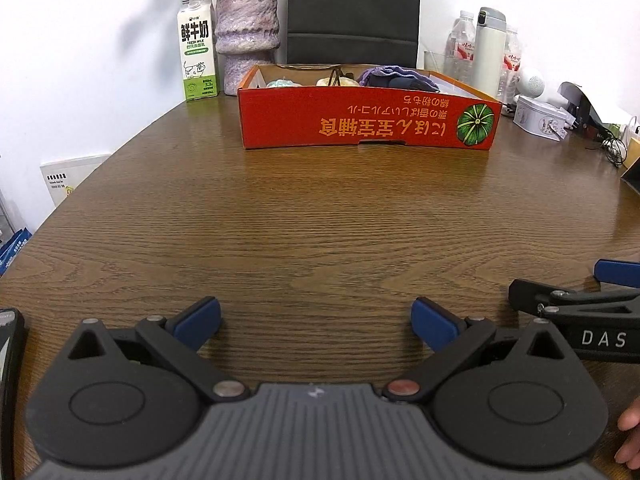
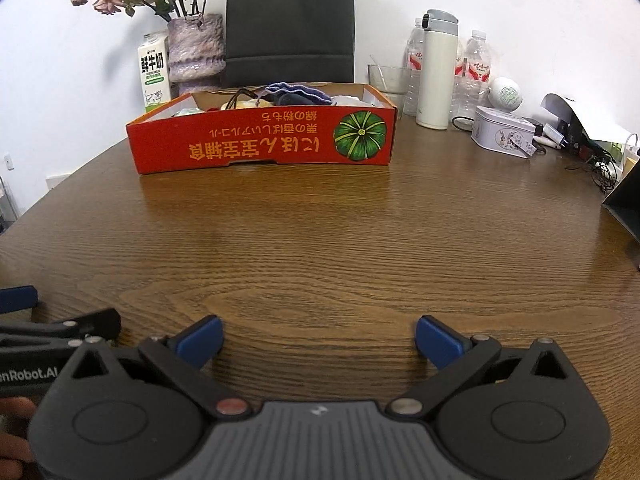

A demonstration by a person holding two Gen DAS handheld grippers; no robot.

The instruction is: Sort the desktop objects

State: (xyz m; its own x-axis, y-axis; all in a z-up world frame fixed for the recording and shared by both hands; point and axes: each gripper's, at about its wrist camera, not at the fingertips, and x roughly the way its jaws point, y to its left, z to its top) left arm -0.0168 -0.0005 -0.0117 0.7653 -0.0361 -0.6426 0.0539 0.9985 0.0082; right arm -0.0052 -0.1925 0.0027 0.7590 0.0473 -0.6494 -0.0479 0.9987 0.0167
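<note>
Both grippers hang low over the near edge of the table (image 1: 320, 208), side by side, and we hold them pointing toward the far wall. Our left gripper (image 1: 316, 326) has its blue pads (image 1: 200, 320) spread wide apart with nothing but bare wood between them. Our right gripper (image 2: 318, 338) stands just as wide — its pads (image 2: 438, 340) are apart and empty too. Each tool shows at the edge of the other's view: the right one at the right rim of the left view, the left one at the left rim of the right view.

At the far middle of the table sits the red box (image 1: 368, 122), open-topped, with a green pumpkin picture on its near wall. Inside we see a purple cloth (image 1: 396, 76) toward the right, some black cords (image 2: 244, 96) near the middle, and pale items on the left that are too small to name. Between us and the box the wood lies bare.

Behind the box, against the wall, stand a milk carton (image 1: 197, 50), a mottled vase (image 1: 246, 36) with dried flowers and a dark paper bag (image 1: 354, 12). To the right of the box are a glass (image 2: 389, 78), water bottles (image 2: 476, 64), a white flask (image 2: 436, 68), a round white speaker (image 2: 506, 94) and a pale tin (image 2: 502, 130) — with cables (image 2: 600, 168) tangled further right.
</note>
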